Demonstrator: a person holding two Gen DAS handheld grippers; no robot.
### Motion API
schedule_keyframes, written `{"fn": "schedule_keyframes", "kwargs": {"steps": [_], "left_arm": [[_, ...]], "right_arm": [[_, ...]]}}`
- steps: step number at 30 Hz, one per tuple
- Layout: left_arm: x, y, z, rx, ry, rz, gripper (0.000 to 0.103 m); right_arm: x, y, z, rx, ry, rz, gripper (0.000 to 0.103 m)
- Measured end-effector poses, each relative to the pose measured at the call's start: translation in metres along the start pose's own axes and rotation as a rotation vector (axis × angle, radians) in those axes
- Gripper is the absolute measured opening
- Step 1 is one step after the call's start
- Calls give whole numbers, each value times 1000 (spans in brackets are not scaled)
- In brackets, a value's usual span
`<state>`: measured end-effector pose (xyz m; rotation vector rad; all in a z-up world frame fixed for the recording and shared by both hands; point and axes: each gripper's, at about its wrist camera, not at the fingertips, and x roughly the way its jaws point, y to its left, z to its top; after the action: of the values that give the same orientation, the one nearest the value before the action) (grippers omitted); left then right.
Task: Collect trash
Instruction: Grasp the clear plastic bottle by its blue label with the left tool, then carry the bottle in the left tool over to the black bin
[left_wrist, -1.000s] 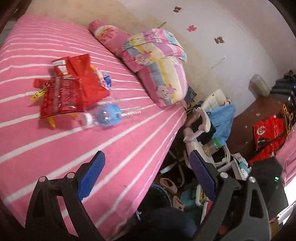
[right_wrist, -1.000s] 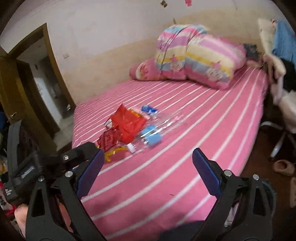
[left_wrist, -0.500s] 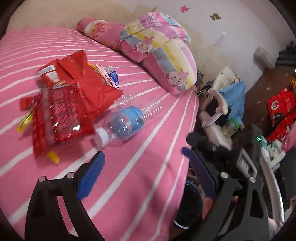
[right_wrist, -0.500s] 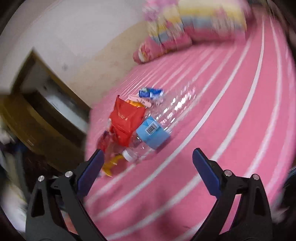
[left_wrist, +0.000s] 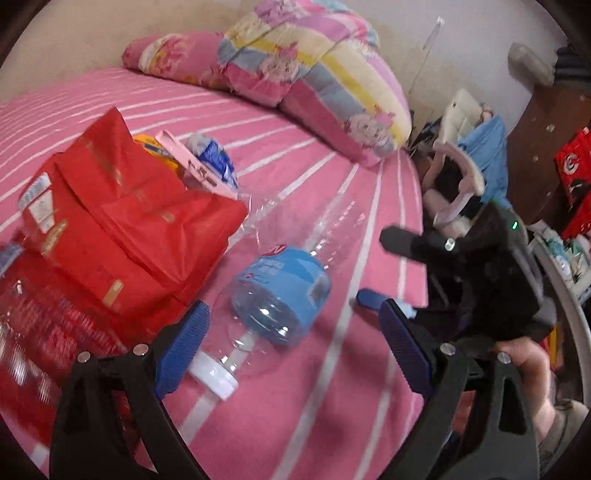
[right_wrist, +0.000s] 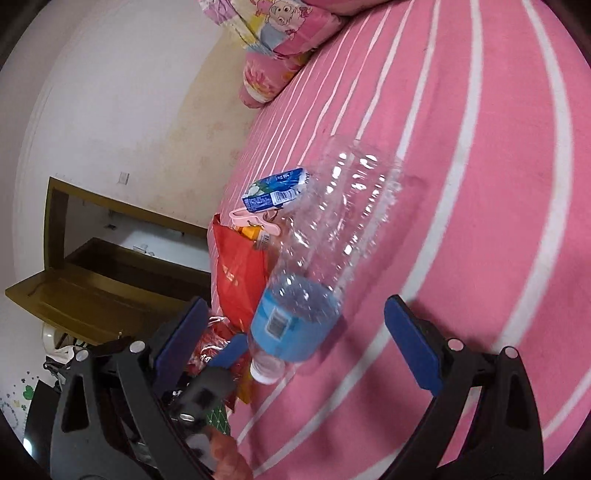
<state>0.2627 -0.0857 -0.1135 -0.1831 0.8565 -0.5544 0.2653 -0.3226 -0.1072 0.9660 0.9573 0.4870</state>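
- A clear plastic bottle lies on its side on the pink striped bed, near the bed's side edge.
- The bottle's long axis runs from its white cap, the end nearest both grippers, away toward the pillows at the head of the bed; the clear base end points that way.
- A blue label wraps the bottle's shoulder just behind the cap.
- The left gripper hovers low over the cap end with its blue-padded fingers spread wide; the left pad is just beside the cap, and I cannot tell whether they touch.
- The right gripper comes at the same end, its fingers also wide apart, the labelled shoulder lying between them and nothing clamped.
- A red snack bag lies just beside the bottle, on the side farther from the bed's edge, with a red transparent wrapper partly under it.
- A small blue packet and a pink flat piece rest at the red bag's far end, close to the bottle's clear body.
- A folded striped quilt and a pink pillow sit at the head of the bed.
- The right gripper also shows in the left view as a black body over the bed's side edge.
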Motion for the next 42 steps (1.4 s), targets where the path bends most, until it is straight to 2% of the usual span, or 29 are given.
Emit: {"fn": "schedule_keyframes", "kwargs": {"steps": [7, 17, 19, 22, 23, 31, 42], "left_arm": [[35, 6, 7, 36, 108, 36, 90], [61, 1, 11, 43, 152, 32, 88], [63, 0, 11, 36, 158, 20, 76], [64, -1, 11, 25, 159, 5, 66], [64, -1, 11, 19, 162, -4, 65], [53, -7, 10, -24, 117, -36, 63], [3, -47, 6, 49, -16, -37, 63]], "right_arm": [[28, -7, 17, 10, 23, -25, 95], [41, -4, 30, -6, 3, -61, 95], [41, -4, 31, -17, -3, -66, 93], [45, -5, 32, -27, 0, -91, 77], [46, -5, 32, -30, 5, -101, 68], [36, 4, 29, -66, -28, -74, 64], [-12, 43, 2, -161, -156, -5, 64]]}}
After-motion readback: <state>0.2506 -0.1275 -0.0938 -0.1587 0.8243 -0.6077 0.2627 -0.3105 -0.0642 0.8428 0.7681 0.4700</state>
